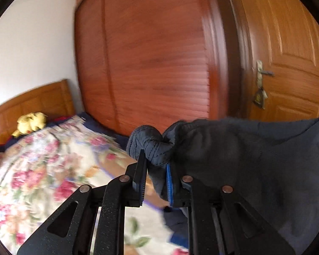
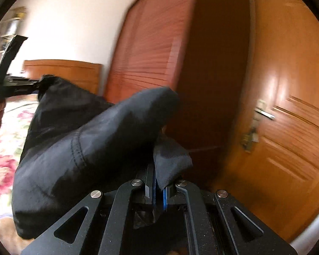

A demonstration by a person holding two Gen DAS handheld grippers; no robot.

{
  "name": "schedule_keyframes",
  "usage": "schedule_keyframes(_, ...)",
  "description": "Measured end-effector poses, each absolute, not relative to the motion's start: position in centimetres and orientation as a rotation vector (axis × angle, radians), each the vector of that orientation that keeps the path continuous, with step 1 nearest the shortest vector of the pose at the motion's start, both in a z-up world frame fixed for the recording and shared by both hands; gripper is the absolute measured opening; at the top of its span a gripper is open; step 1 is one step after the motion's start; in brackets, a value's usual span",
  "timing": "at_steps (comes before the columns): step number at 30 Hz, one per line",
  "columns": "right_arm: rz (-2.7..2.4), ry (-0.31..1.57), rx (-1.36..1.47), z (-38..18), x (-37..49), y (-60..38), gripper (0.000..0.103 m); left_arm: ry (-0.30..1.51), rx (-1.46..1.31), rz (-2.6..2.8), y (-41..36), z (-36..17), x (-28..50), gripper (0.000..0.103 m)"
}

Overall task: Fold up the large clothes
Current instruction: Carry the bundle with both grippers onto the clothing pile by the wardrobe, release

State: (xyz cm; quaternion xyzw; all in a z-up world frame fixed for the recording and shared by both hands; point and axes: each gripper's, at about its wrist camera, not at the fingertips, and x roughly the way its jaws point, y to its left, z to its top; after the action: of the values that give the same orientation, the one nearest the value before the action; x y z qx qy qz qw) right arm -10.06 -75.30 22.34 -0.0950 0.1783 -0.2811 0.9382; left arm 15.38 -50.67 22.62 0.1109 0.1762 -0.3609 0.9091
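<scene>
A large dark navy garment [image 1: 255, 159] hangs in the air between my two grippers, above the bed. My left gripper [image 1: 156, 170] is shut on a bunched, ribbed edge of it, and the cloth spreads to the right. In the right wrist view my right gripper [image 2: 159, 187] is shut on another edge of the same garment [image 2: 85, 148], which billows to the left. The left gripper [image 2: 14, 89] shows there at the far left, holding the other end, with a hand behind it.
A bed with a floral cover [image 1: 42, 170] lies below and to the left, with a wooden headboard [image 1: 32, 104] and a yellow plush toy [image 1: 30, 123]. A slatted reddish wardrobe [image 1: 148, 63] and a wooden door [image 1: 287, 63] with a handle [image 2: 263, 112] stand ahead.
</scene>
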Motion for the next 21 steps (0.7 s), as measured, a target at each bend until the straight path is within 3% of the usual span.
schedule_keyframes(8,-0.633,0.544,-0.042,15.3,-9.9,-82.8,0.004,0.479,0.419,-0.767,-56.5,13.9,15.0,0.020)
schedule_keyframes(12,-0.640,0.533,-0.025,15.6,-10.2,-82.8,0.006,0.490,0.399,-0.836,-54.6,14.0,14.3,0.032)
schedule_keyframes(15,-0.665,0.514,-0.010,15.8,-9.7,-81.4,0.020,0.471,0.365,-0.877,-52.2,14.4,12.7,0.046)
schedule_keyframes(17,-0.686,0.479,-0.019,15.9,-11.1,-79.0,0.045,0.467,0.364,-0.896,-50.9,14.3,11.3,0.050)
schedule_keyframes(19,-0.670,0.433,-0.018,15.8,-12.1,-76.9,0.067,0.462,0.361,-0.911,-49.5,14.1,10.4,0.063)
schedule_keyframes(21,-0.651,0.399,-0.021,17.0,-12.9,-74.9,0.071,0.449,0.346,-0.926,-47.4,14.0,8.8,0.077)
